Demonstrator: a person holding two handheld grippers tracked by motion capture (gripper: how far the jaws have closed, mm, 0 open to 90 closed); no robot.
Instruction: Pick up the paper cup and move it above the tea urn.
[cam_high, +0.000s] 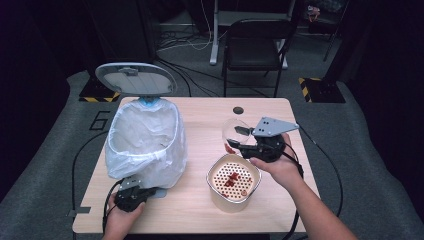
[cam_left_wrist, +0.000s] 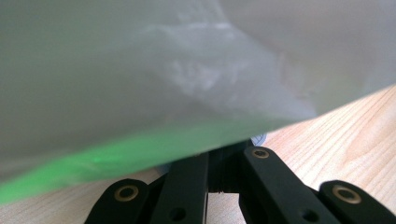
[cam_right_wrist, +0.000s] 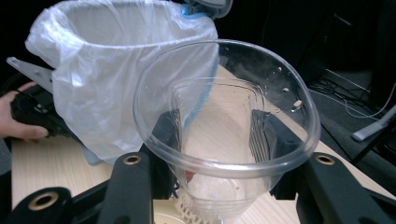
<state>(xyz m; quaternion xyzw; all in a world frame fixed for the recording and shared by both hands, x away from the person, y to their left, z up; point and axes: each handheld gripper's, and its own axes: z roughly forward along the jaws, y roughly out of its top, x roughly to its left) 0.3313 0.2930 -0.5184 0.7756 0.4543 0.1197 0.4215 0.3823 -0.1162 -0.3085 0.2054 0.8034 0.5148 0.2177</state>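
High view: clear cup (cam_high: 235, 134) is clamped tilted by the right gripper (cam_high: 246, 146) above the strainer pot (cam_high: 233, 183) where red bits are held, left gripper (cam_high: 134, 194) is closed at the lined bin's (cam_high: 145, 145) base, so slipping or dripping onto the table (cam_high: 200, 115) is risked.

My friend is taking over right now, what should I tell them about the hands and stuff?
Right gripper: shut on the clear cup, held tipped over the strainer.
Left gripper: shut, at the foot of the bin lined with a white bag, lid up.
Done: red bits lie on the strainer; a little red seems left in the cup.
Left, probably: finish emptying the cup, then tip the red bits into the bin.
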